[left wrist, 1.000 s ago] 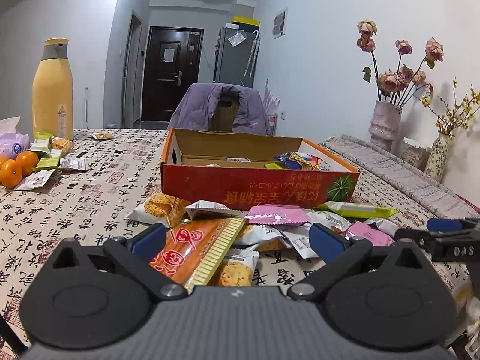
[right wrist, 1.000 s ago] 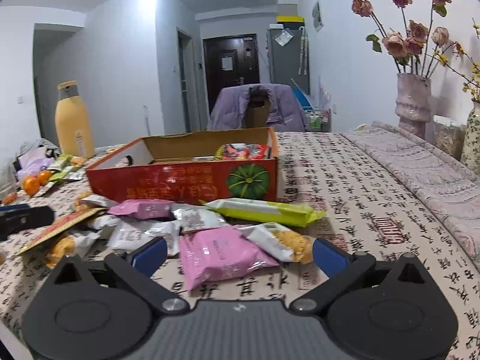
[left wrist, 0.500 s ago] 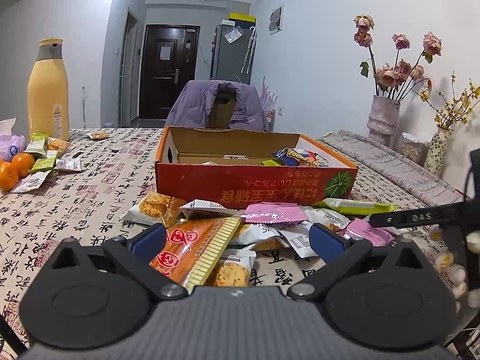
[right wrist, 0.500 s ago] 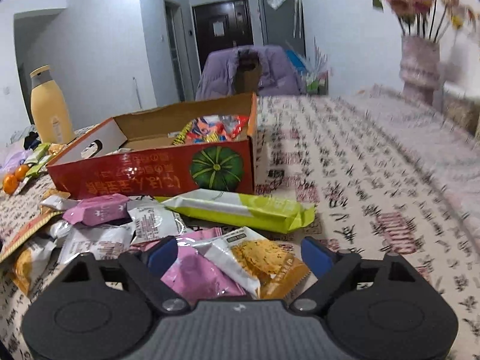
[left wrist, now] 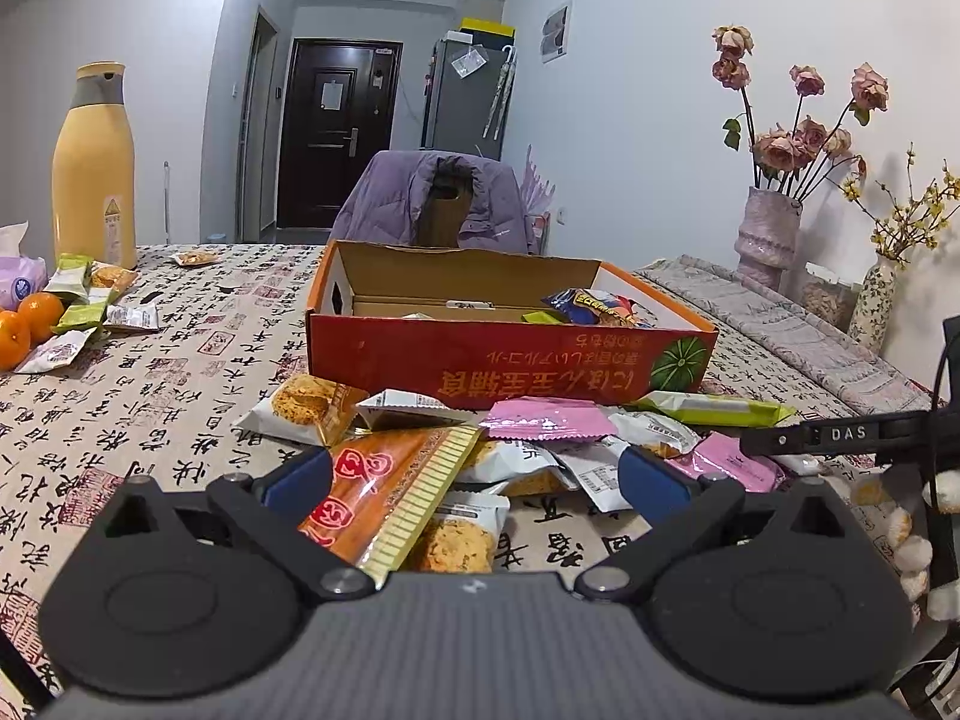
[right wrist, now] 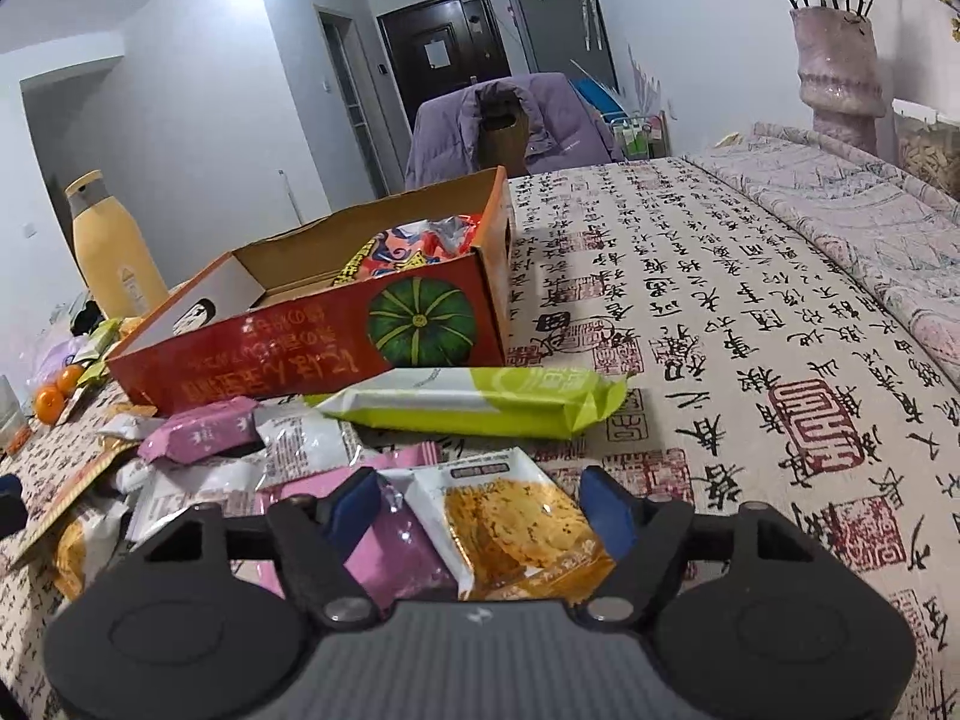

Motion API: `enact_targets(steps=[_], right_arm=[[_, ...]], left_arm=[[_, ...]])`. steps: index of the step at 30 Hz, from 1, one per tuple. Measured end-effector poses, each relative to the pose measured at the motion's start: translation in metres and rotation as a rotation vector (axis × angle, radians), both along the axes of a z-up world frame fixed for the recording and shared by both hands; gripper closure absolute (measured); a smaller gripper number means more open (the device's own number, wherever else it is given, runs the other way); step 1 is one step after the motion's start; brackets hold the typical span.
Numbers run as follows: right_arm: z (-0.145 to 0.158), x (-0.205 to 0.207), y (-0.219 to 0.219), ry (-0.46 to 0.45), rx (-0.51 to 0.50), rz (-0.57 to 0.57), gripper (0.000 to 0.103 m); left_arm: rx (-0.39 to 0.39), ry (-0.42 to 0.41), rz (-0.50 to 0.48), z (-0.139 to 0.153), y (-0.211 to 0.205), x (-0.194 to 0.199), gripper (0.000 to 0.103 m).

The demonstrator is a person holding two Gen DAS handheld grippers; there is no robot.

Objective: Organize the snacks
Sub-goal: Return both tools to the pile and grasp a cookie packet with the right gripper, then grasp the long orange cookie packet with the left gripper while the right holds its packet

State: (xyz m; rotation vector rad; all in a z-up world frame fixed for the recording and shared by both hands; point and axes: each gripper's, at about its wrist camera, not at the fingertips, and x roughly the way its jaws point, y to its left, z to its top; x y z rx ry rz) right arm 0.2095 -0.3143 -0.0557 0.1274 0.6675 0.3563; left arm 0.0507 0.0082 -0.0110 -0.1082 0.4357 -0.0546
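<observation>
An open red cardboard box (left wrist: 510,360) (right wrist: 300,354) holds a few bright snack packets. In front of it lies a pile of loose packets. My left gripper (left wrist: 474,474) hovers open and still over an orange biscuit packet (left wrist: 384,480); its pads touch nothing. My right gripper (right wrist: 483,501) is low over the pile's right end, jaws closing. A cookie packet (right wrist: 516,522) and part of a pink packet (right wrist: 396,546) lie between its fingers, with the pads not clearly pressing. A long green packet (right wrist: 474,402) lies just beyond. One right finger (left wrist: 840,435) shows in the left wrist view.
A yellow bottle (left wrist: 93,168), oranges (left wrist: 24,324) and more packets sit at the far left. Two flower vases (left wrist: 768,234) stand on a folded grey cloth along the right wall. A chair with a purple jacket (left wrist: 438,198) is behind the box.
My right gripper has come forward and down onto the pile, and its jaws have narrowed around the cookie packet. The left gripper has stayed put.
</observation>
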Motion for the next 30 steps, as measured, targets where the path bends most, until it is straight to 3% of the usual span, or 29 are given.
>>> enact_targets(steps=[1,2,3,4,11,19,30], right_arm=[[0.0,-0.001,-0.001,-0.002,0.003,0.0,0.033],[0.0,-0.004,-0.002,-0.003,0.011,-0.004,0.042],[0.001,-0.006,-0.005,-0.001,0.044,0.003,0.061],[0.002,-0.007,-0.006,0.0,0.069,0.005,0.066],[0.004,-0.028,-0.002,-0.066,0.013,-0.043,0.071],[0.02,-0.074,0.02,-0.256,-0.074,-0.062,0.072],[0.02,-0.089,0.032,-0.28,-0.077,-0.042,0.072]], left_arm=[[-0.001,0.0,0.0,0.0,0.0,0.0,0.0],[-0.002,0.001,0.001,0.0,0.0,0.0,0.0],[-0.002,0.002,0.003,0.0,0.0,0.0,0.0],[-0.002,0.003,0.004,0.0,0.0,-0.001,0.0],[-0.003,0.0,0.011,0.001,0.001,-0.005,0.0],[0.001,0.011,0.011,0.002,0.001,-0.006,0.0],[0.019,0.107,0.032,0.009,0.031,0.017,0.0]])
